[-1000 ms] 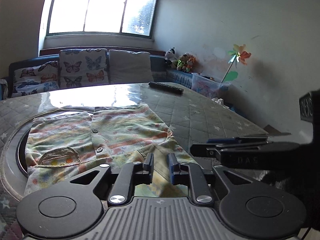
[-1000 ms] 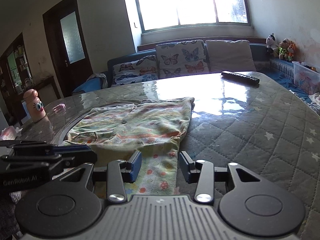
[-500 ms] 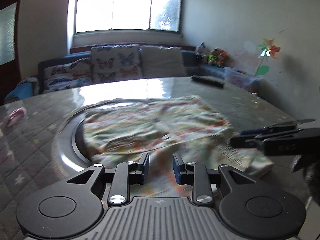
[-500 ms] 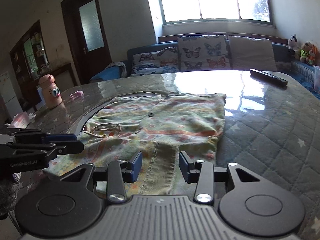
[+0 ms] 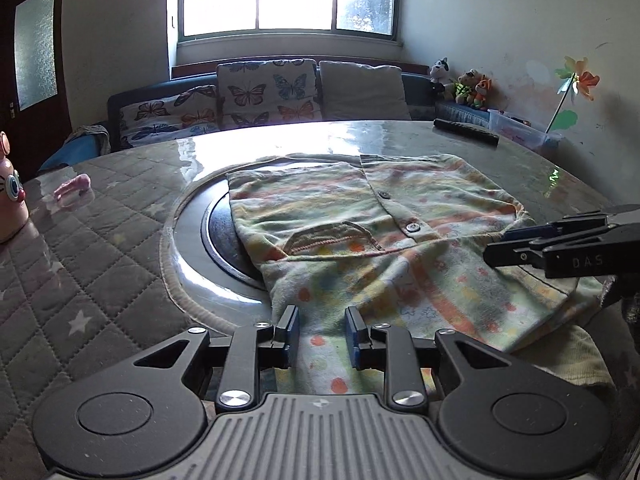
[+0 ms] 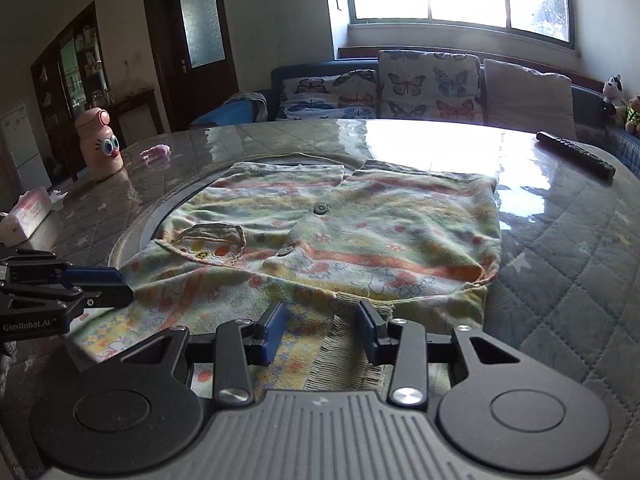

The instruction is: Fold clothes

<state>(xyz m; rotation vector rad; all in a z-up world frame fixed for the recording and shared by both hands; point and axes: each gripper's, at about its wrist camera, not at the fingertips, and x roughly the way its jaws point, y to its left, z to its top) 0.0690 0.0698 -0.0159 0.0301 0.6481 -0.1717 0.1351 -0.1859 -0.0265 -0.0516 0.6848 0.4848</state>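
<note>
A small pastel patterned shirt (image 5: 400,240) with buttons and a chest pocket lies flat on the round quilted table (image 5: 100,260). My left gripper (image 5: 320,336) hangs low over its near left hem, open, with cloth showing under the gap and nothing pinched. At the right edge of the left wrist view my right gripper (image 5: 520,248) reaches in above the shirt's near right part. In the right wrist view the shirt (image 6: 360,232) fills the middle. There my right gripper (image 6: 322,332) stands open over the ribbed near hem, and my left gripper (image 6: 100,284) shows at the left.
A black remote (image 6: 576,154) lies at the table's far right. A pink bottle with cartoon eyes (image 6: 100,148), a tissue pack (image 6: 28,216) and a small pink object (image 6: 156,153) sit at the left. A dark turntable ring (image 5: 216,236) shows beside the shirt. A sofa with butterfly cushions stands behind.
Both grippers have swung left and dropped closer to the shirt's near hem. The shirt now sits further right in the left wrist view. The jaws stay apart.
</note>
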